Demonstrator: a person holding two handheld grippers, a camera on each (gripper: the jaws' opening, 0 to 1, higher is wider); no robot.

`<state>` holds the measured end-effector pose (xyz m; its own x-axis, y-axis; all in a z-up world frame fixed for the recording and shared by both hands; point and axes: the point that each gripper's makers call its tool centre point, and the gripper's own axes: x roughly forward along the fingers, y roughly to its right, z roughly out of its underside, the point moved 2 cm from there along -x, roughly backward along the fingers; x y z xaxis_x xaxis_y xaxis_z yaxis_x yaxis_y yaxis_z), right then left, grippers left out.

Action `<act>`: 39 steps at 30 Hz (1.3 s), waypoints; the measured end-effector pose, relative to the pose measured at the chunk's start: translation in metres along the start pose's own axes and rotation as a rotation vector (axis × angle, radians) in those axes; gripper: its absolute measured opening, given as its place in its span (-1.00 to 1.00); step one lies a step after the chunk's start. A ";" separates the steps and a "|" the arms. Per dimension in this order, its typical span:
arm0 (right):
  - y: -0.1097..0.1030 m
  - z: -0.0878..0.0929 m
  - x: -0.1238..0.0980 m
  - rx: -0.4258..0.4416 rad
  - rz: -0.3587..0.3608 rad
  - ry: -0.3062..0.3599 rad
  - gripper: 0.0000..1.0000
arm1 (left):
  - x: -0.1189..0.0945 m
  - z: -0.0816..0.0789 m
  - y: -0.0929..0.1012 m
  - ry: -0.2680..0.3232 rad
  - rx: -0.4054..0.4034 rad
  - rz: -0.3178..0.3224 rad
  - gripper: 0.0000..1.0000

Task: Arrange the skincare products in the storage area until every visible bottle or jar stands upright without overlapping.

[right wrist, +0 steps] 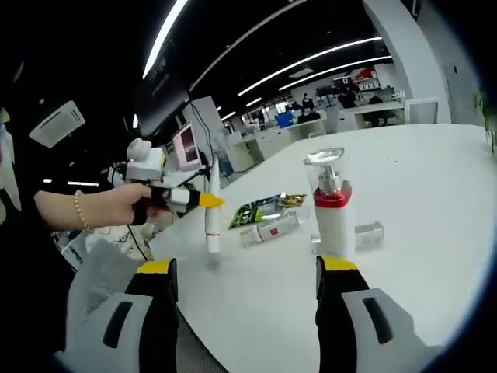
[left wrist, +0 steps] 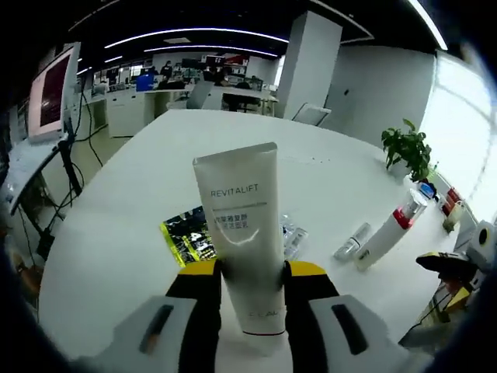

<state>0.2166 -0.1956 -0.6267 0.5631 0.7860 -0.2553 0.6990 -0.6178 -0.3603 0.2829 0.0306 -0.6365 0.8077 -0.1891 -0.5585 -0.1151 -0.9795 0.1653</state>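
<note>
Green sachet behind gripped tube

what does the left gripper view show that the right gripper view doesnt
Left gripper view alone: the REVITALIFT lettering on the white tube, a potted plant.

Right gripper view alone: the person's hand holding the left gripper, and the open right gripper.

Both: the tube held upright on the white table, the red-banded pump bottle, the green sachet.

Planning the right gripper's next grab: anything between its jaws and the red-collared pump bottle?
Nothing visible. The right gripper is open, and bare table runs up to the upright pump bottle. The small clear jar sits beside the bottle, off that line.
</note>
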 end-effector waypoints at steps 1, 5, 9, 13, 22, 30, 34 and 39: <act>-0.001 -0.007 0.002 0.009 -0.009 0.024 0.44 | -0.008 -0.004 0.008 0.011 0.023 0.012 -0.50; -0.017 -0.033 0.010 0.021 -0.035 0.078 0.41 | -0.019 -0.017 0.032 0.051 0.081 0.065 -0.50; -0.028 -0.052 0.015 0.021 -0.060 0.106 0.33 | -0.028 -0.026 0.048 0.081 0.128 0.101 -0.50; -0.038 -0.075 0.019 0.041 -0.082 0.156 0.16 | -0.043 -0.035 0.072 0.109 0.162 0.121 -0.50; -0.061 -0.112 0.040 0.074 -0.152 0.180 0.06 | -0.065 -0.048 0.106 0.175 0.329 0.137 -0.49; -0.077 -0.108 0.055 0.069 -0.181 0.115 -0.16 | -0.077 -0.053 0.123 0.201 0.432 0.138 -0.49; -0.077 -0.107 0.055 0.091 -0.174 0.112 -0.22 | -0.082 -0.052 0.132 0.211 0.489 0.136 -0.49; -0.076 -0.103 0.055 0.106 -0.160 0.094 -0.37 | -0.086 -0.048 0.143 0.214 0.553 0.144 -0.49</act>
<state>0.2398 -0.1081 -0.5207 0.4905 0.8652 -0.1038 0.7356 -0.4750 -0.4830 0.2248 -0.0895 -0.5261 0.8535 -0.3604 -0.3765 -0.4687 -0.8467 -0.2520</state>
